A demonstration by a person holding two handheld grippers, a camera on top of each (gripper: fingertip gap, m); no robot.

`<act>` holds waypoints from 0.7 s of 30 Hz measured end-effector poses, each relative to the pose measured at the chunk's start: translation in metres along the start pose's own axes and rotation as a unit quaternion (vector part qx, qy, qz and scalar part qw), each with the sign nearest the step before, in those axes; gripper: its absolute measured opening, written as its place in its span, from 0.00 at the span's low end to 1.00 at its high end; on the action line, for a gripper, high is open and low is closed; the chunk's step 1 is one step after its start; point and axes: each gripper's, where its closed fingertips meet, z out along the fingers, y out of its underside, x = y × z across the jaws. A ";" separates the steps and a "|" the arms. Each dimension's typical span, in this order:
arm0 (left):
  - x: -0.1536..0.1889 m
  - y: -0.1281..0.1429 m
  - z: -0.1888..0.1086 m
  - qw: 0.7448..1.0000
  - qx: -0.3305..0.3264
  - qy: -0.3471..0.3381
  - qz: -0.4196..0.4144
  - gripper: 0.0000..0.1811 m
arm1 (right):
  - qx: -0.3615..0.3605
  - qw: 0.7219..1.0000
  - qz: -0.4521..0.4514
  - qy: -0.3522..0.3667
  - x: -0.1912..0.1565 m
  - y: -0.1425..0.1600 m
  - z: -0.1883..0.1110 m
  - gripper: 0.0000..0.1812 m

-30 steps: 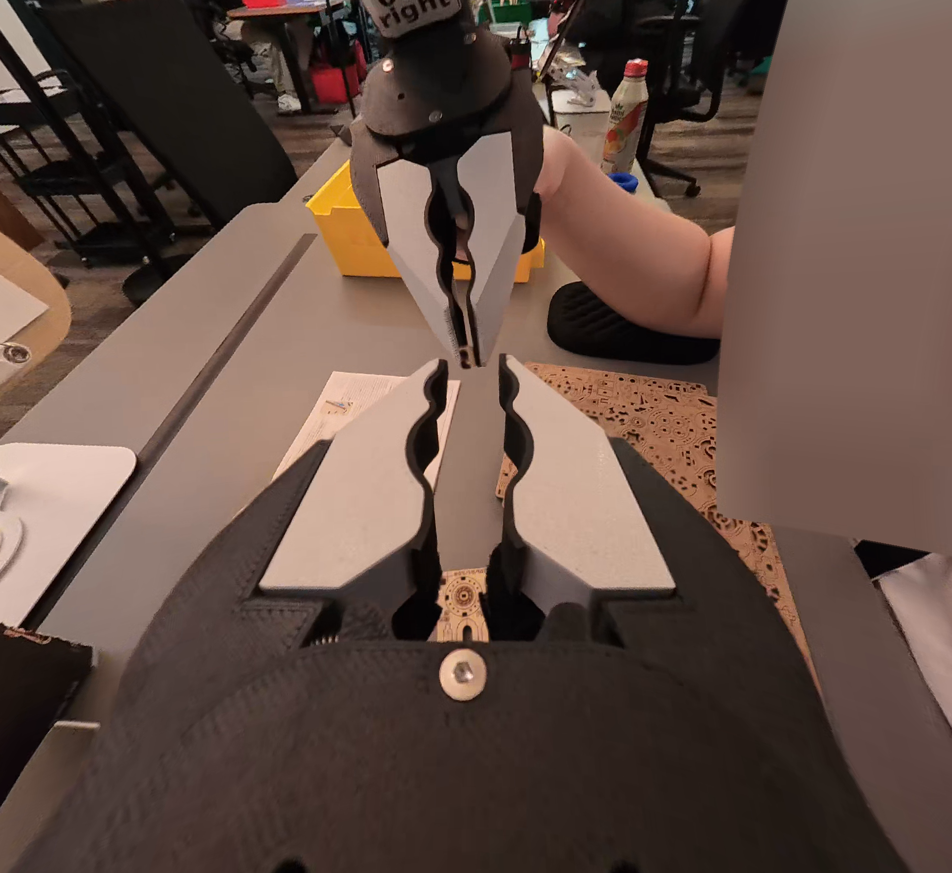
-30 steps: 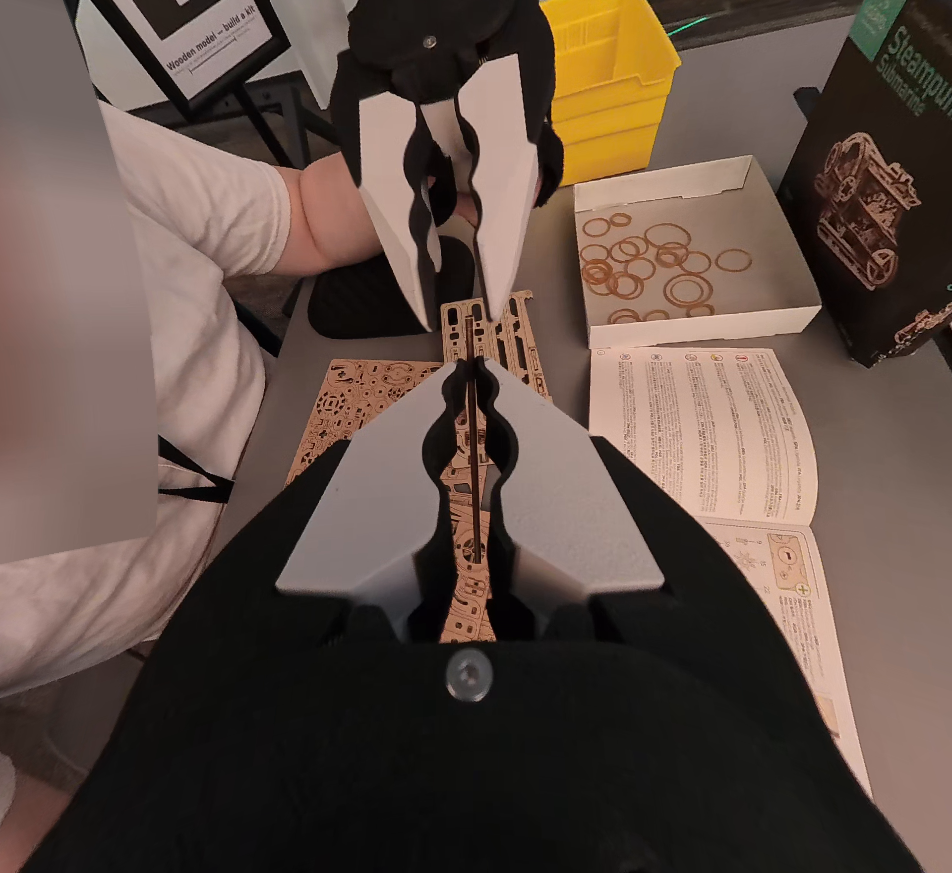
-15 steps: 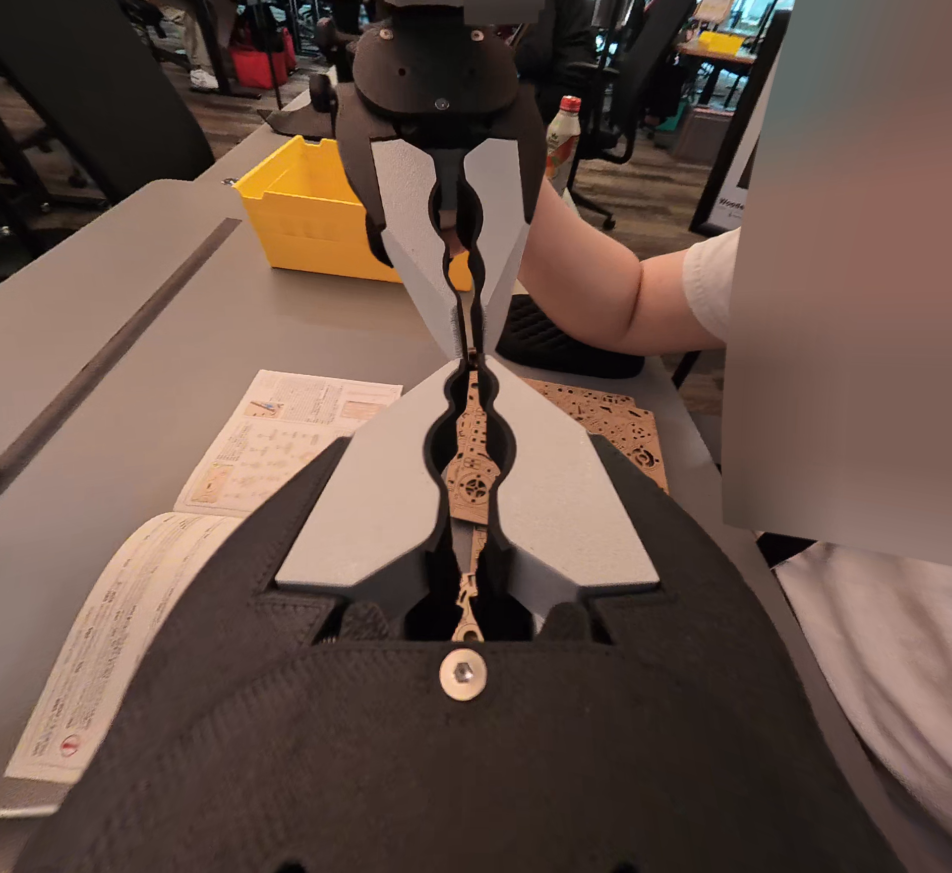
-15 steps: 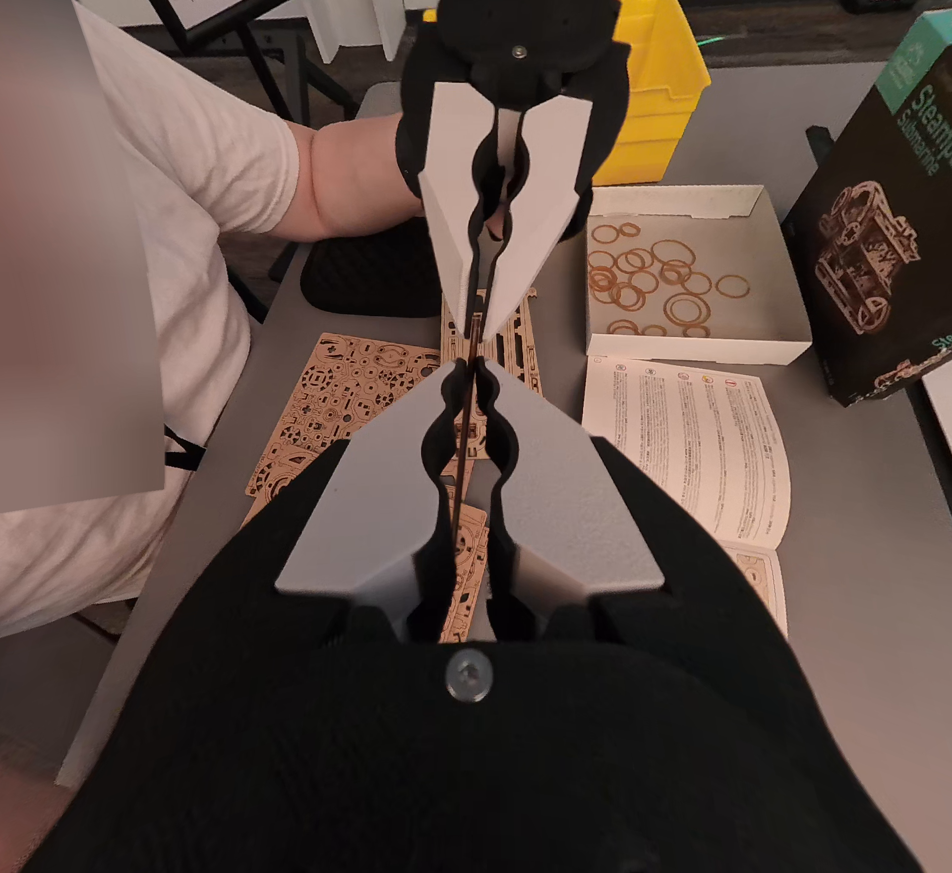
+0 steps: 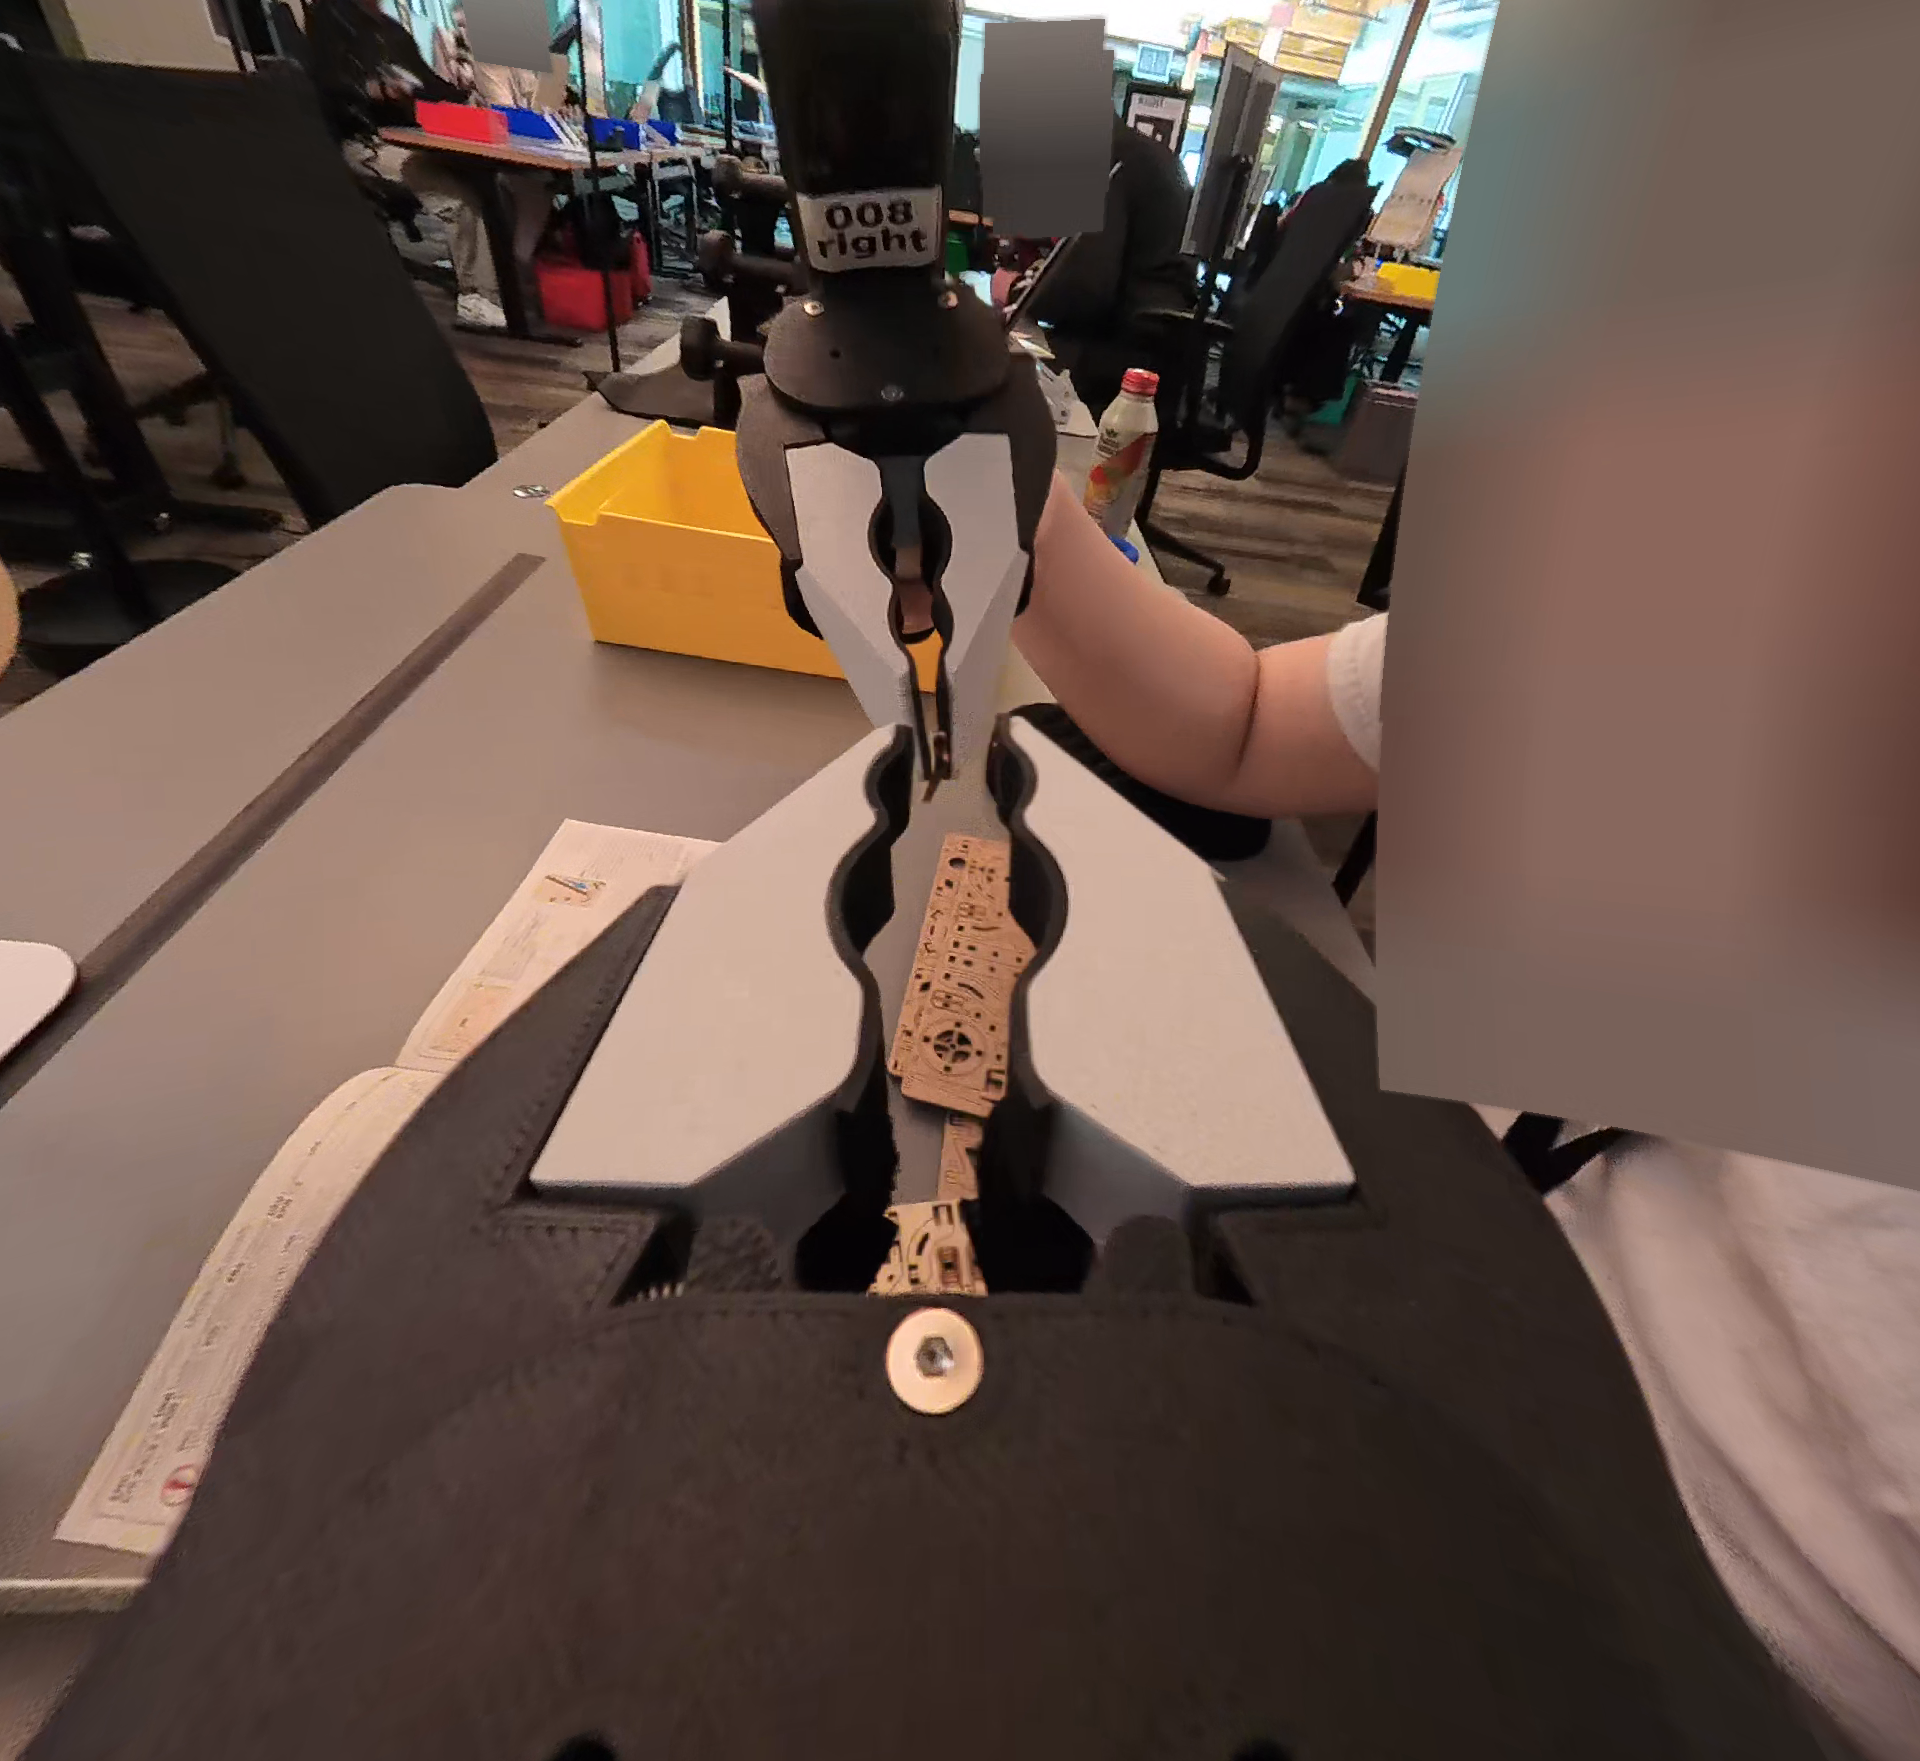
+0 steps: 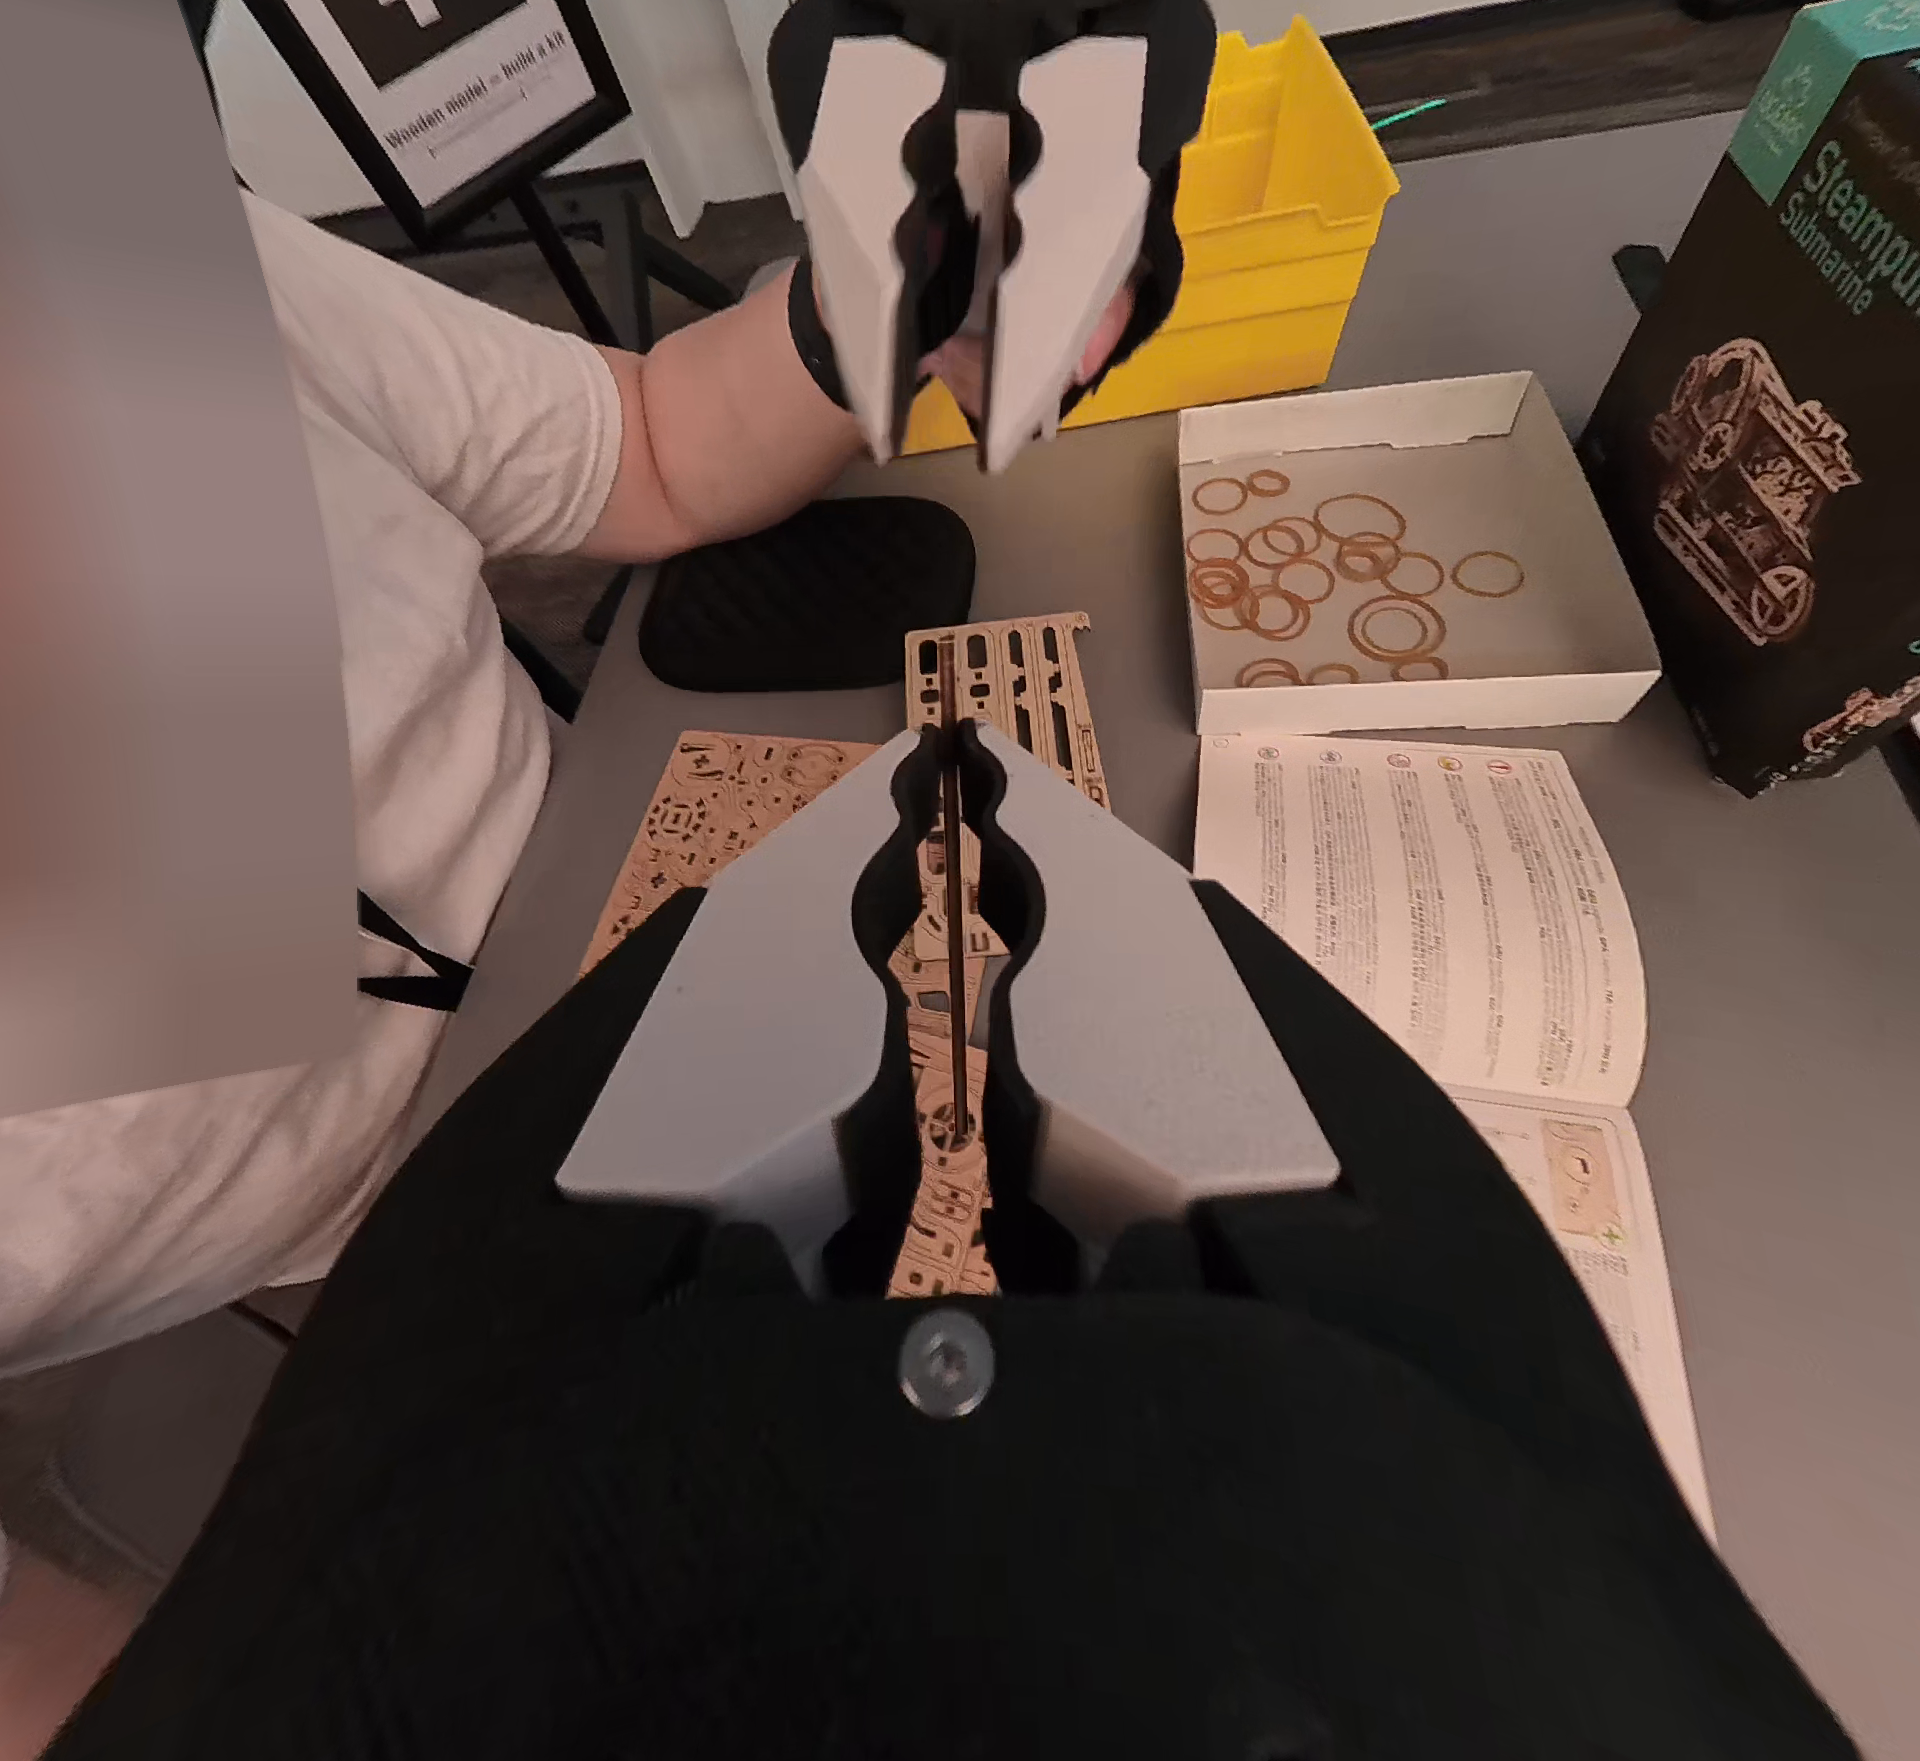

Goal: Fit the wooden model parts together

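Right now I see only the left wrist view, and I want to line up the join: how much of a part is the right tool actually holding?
Observer: The right tool is shut on a thin wooden strip. It is seen edge-on, runs along the fingers and pokes out just past the tips.
Operator: Is my left tool touching it?
Observer: It doesn't look so. In the right wrist view the left tool is open, and its tips show apart from the strip's end.
Operator: Anything on the table I'm missing?
Observer: A white tray of rubber bands sits to the image right of the wooden sheets.
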 end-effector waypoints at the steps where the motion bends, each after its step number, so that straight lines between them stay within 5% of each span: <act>1: 0.001 0.003 0.003 1.000 -0.007 0.004 -0.003 0.09 | 0.002 1.000 0.002 -0.003 -0.001 -0.001 0.000 0.01; 5: 0.000 0.022 0.019 0.998 -0.054 -0.008 0.009 0.10 | 0.002 1.000 0.002 -0.005 -0.002 -0.001 0.001 0.01; 10: -0.002 0.024 0.023 0.998 -0.057 -0.014 0.010 0.01 | -0.003 1.000 0.002 -0.006 -0.002 0.000 0.004 0.01; 21: 0.001 0.023 0.020 0.998 -0.058 0.000 0.001 0.00 | 0.008 1.000 0.006 -0.016 -0.004 -0.002 0.004 0.01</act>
